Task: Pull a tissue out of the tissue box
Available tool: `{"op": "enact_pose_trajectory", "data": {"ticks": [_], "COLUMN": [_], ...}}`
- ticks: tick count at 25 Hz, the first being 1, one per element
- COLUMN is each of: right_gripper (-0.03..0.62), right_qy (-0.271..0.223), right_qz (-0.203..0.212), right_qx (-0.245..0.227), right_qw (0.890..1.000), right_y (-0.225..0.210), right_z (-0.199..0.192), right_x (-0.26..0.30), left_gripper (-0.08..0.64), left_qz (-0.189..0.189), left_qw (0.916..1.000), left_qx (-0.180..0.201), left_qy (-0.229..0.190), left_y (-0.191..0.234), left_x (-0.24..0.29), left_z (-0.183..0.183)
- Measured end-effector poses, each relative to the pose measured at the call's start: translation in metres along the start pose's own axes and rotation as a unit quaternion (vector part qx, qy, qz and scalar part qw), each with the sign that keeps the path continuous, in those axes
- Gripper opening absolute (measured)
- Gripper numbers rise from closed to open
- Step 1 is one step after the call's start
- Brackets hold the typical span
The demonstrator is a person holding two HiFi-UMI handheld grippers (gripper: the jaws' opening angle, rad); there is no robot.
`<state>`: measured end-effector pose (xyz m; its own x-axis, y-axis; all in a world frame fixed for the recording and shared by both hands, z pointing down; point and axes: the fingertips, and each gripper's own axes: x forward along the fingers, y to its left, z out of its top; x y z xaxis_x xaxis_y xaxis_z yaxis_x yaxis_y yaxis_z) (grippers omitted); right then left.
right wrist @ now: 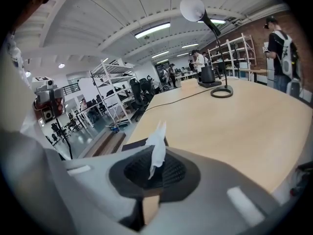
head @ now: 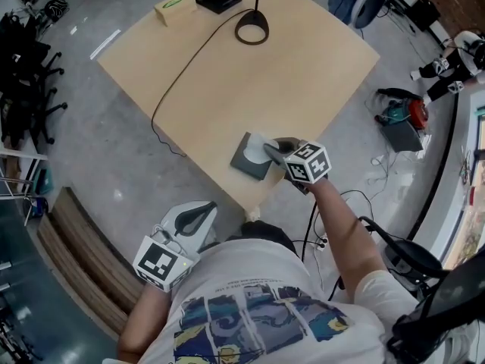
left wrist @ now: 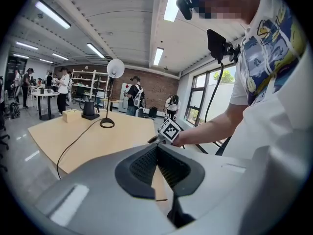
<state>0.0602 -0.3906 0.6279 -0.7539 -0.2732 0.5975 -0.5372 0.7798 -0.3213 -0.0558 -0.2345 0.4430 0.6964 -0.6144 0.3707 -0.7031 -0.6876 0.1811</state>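
Tissue: thin, soft, v. light, prob. tears easily. It's a white tuft standing up from the top slot of the box, which sits near the table's near edge, right in front of the person. Best hold is across the tuft, low enough to catch several layers, not the wispy tip.

Right gripper is on it: jaws nearly together w/ the tuft pinched between the pads, tip poking out above them. Pull prob. wants to be straight up and steady; a sideways jerk could rip it. Box looks small and light, so it may lift or slide w/ the tissue, and nothing braces it. Left gripper hangs off the table by the person's body, jaws together, nothing in them.

Box contents: only this one tissue shows; can't tell how full it is. Tan box sits at the table's far corner, contents not visible.
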Motion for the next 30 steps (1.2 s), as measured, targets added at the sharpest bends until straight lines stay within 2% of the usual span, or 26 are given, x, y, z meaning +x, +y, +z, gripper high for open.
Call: {"op": "enact_pose_trajectory", "data": {"ticks": [16,30], "right_gripper": [0.003,0.003], "right_qy": [-0.011,-0.027], "right_qz": [-0.064,-0.123], "right_qx": [-0.046,-0.082], "right_qw": [0.997,0.989], "right_y": [0.028,0.055], "right_z": [0.024,0.044], "right_x": [-0.017,-0.039], "left_gripper": [0.006,0.006], "left_qz": [-0.017,-0.050], "left_qw": [0.9997,0.9986], "left_qx": [0.003,0.006], "left_qy": [-0.016,-0.016], "left_y": [0.004,0.007], "left_x": [-0.043,-0.075], "left_z": [-0.004,-0.024]}}
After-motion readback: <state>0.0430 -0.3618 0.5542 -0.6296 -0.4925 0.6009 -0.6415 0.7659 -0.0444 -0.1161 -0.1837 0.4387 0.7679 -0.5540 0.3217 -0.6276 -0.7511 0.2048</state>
